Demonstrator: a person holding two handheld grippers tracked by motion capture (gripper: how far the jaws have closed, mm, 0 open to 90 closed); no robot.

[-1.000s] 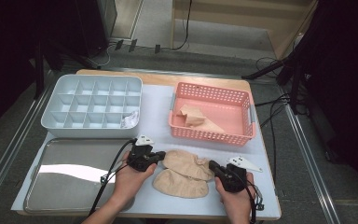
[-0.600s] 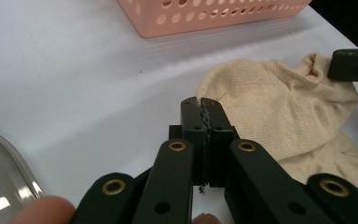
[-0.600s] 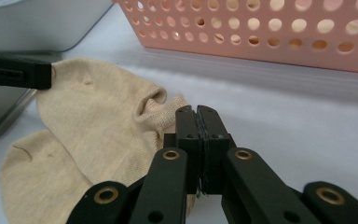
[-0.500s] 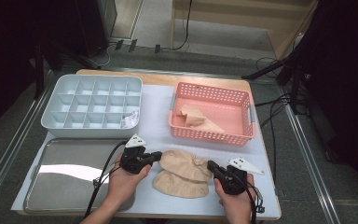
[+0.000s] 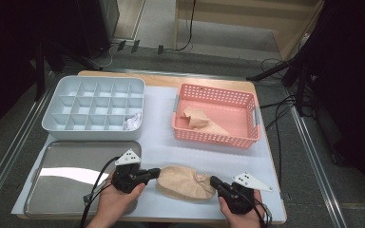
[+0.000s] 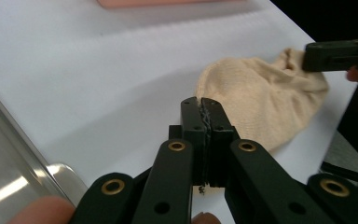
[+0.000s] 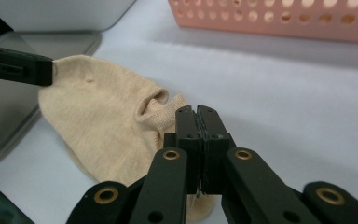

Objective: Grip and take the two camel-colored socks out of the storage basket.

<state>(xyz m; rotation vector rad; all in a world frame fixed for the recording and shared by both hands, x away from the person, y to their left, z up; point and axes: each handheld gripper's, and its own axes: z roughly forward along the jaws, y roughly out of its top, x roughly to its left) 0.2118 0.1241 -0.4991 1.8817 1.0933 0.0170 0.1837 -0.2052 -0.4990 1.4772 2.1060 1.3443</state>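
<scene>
Slippage looked the main risk: both grippers, left point(image 5: 156, 173) and right point(image 5: 214, 181), sat clenched on opposite edges of the beige sock point(image 5: 183, 181). Uneven pulling could have tugged the thin fabric free.

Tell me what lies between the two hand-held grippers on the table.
In the high view, a beige sock lies flat on the white mat between the left hand-held gripper and the right hand-held gripper, each at one end.

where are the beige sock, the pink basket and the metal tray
beige sock point(image 5: 183, 183): high view, middle of its top face
pink basket point(image 5: 216, 138): high view, near wall
metal tray point(image 5: 71, 164): high view, bare floor of the tray
</scene>
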